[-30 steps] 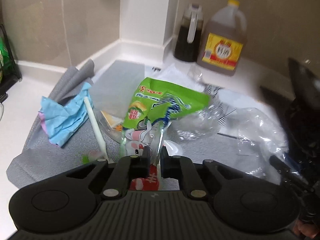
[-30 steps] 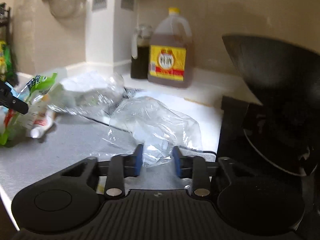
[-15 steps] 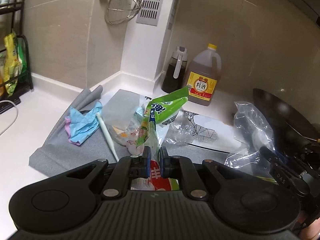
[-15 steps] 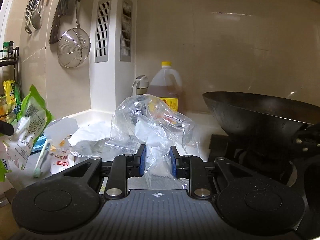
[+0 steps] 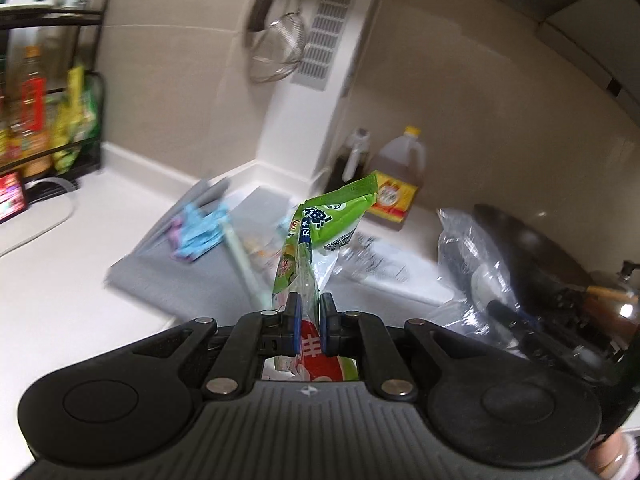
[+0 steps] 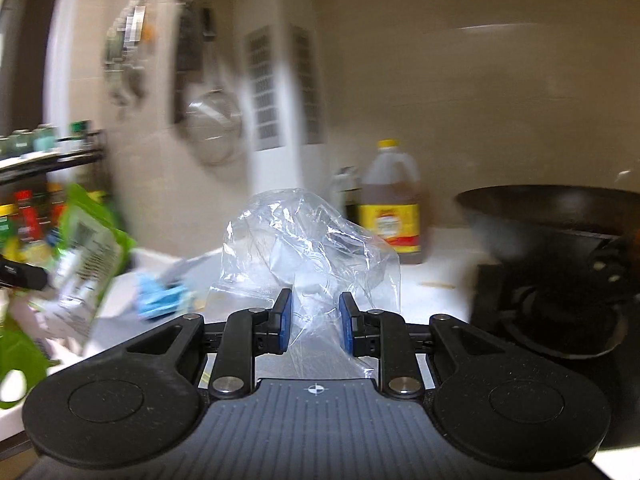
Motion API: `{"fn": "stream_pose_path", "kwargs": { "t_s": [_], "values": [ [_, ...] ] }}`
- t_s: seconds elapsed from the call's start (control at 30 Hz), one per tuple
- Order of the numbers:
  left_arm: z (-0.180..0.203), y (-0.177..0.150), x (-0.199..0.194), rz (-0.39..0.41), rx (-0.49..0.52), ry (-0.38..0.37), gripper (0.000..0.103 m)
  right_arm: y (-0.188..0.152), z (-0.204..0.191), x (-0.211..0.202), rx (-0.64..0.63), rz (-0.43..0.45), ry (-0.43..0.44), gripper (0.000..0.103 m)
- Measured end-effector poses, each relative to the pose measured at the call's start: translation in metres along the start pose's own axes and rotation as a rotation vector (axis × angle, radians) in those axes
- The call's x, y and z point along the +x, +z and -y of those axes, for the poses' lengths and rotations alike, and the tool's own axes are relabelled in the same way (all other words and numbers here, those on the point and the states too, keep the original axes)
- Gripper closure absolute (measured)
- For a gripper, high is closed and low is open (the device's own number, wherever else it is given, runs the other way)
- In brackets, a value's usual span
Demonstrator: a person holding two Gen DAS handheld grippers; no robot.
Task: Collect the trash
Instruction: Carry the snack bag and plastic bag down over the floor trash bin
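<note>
My left gripper [image 5: 307, 312] is shut on a green snack wrapper [image 5: 332, 216] and holds it up above the grey mat [image 5: 160, 268]. The wrapper also shows blurred at the left of the right wrist view [image 6: 86, 248]. My right gripper [image 6: 314, 316] holds a crumpled clear plastic bag [image 6: 308, 248] between its jaws, lifted off the counter; the same bag shows at the right of the left wrist view [image 5: 468, 256]. A blue crumpled wrapper [image 5: 198, 236] and a pale stick [image 5: 244, 264] lie on the mat.
A black wok [image 6: 560, 220] sits on the stove at the right. A cooking wine jug [image 6: 394, 204] and a dark bottle [image 5: 352, 160] stand in the back corner. A rack of bottles [image 5: 36, 100] stands at the left. A strainer [image 5: 280, 52] hangs on the wall.
Both grippers have risen and pulled back from the counter, carrying the green wrapper and the clear bag higher. The view is now blurred by motion.
</note>
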State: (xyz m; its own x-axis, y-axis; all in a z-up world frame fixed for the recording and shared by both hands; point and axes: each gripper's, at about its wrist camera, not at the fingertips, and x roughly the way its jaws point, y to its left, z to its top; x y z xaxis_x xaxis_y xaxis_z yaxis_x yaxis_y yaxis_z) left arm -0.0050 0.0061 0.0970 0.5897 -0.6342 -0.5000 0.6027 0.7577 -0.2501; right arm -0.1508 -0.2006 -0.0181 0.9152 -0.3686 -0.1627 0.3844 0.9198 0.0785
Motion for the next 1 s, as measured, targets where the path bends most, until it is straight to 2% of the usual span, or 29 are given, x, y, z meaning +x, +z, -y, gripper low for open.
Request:
{"fn": "stream_pose_path", "kwargs": {
  "t_s": [0.13, 0.23, 0.37, 0.57, 0.73, 1.0],
  "values": [
    [-0.009, -0.029, -0.027, -0.028, -0.007, 0.106, 0.093, -0.010, -0.023, -0.017, -0.037, -0.037, 0.117, 0.077],
    [-0.019, -0.056, -0.047, -0.028, -0.020, 0.172, 0.093, -0.022, -0.044, -0.024, -0.059, -0.108, 0.208, 0.077],
    [-0.027, -0.091, -0.066, -0.053, -0.053, 0.219, 0.093, -0.046, -0.076, -0.027, -0.116, -0.198, 0.276, 0.077],
    [-0.037, -0.140, -0.065, -0.175, -0.087, 0.295, 0.093, -0.086, -0.111, -0.029, -0.192, -0.321, 0.304, 0.077],
    [-0.043, -0.173, -0.059, -0.233, -0.092, 0.305, 0.093, -0.100, -0.122, -0.041, -0.260, -0.350, 0.294, 0.077],
    [-0.041, -0.180, -0.057, -0.242, -0.070, 0.309, 0.093, -0.103, -0.127, -0.040, -0.280, -0.376, 0.289, 0.077]
  ]
}}
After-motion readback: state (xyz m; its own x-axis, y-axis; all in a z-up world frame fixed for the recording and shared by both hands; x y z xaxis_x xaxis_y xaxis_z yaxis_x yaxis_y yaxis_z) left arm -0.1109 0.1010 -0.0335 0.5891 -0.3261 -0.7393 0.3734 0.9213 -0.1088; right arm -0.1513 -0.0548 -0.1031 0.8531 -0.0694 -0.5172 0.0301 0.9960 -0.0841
